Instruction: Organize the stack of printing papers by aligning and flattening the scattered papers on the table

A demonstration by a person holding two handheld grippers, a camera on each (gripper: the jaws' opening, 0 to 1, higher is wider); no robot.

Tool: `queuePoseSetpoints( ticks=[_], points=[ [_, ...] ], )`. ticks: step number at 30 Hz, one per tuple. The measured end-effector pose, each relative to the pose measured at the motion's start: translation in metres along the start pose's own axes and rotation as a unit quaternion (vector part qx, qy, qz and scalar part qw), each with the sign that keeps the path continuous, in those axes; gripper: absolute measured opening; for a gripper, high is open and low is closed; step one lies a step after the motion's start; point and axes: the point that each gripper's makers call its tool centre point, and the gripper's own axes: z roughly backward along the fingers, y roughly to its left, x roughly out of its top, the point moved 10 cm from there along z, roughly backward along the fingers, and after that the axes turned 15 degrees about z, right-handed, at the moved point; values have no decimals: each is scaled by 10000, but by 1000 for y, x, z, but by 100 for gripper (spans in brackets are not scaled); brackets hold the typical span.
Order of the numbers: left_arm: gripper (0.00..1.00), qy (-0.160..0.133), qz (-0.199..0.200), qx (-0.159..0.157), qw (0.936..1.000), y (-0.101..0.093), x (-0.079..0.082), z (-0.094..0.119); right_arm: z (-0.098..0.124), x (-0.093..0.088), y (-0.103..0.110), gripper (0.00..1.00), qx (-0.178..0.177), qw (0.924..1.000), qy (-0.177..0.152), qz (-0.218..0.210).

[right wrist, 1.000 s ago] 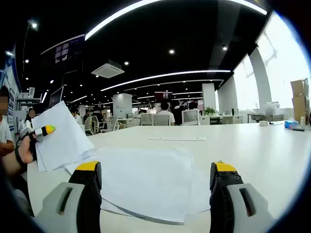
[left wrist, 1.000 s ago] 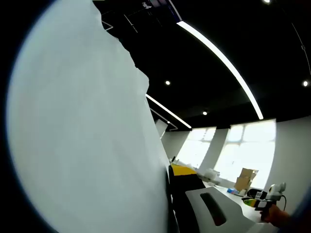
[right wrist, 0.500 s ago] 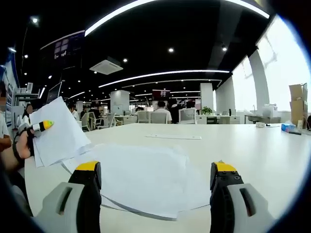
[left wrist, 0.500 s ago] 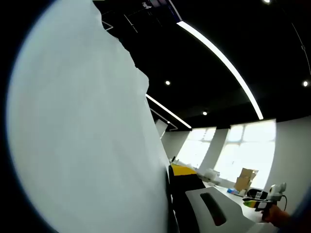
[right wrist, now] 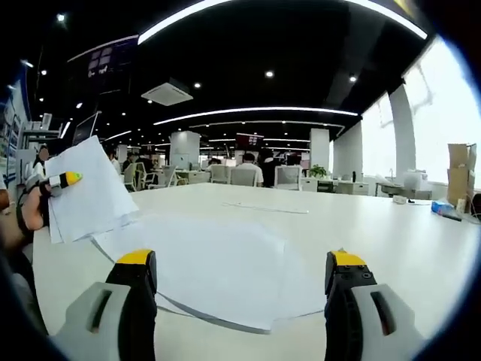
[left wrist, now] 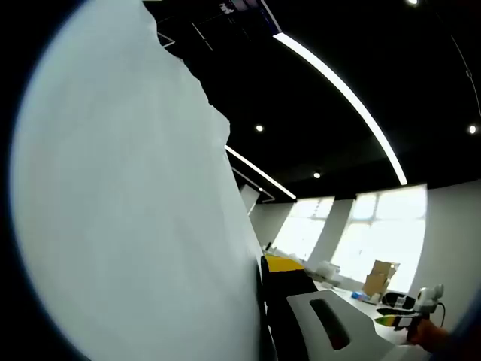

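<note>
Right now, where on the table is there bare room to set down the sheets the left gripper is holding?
Bare tabletop lies right of the spread papers, out toward the windows, and beyond them up to the single far sheet. It is crowded near the table's left edge, where the left gripper holds its sheets up beside the spread. The right gripper hovers open over the spread's near edge.

Right claw [right wrist: 240,301], bottom of the right gripper view: two chunky jaws, light grey bodies with a dark oval slot each, black inner faces, yellow caps on the tips. Left claw [right wrist: 62,181], at left frame edge: yellow-green tip, black strap around the hand [right wrist: 28,214].
</note>
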Motion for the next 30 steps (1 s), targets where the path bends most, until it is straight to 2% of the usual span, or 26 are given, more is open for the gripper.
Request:
queuePoseSetpoints(
  ticks=[18,25,30],
  points=[
    [8,-14,22,-22,10000,0,1,1,5,1,5,88,-143,9997,-15,176],
    [8,-13,17,-19,10000,-1,0,0,7,0,9,88,-202,9993,58,315],
    [8,-11,5,-13,10000,-1,0,0,1,-3,10,87,-104,9994,217,264]
  ],
)
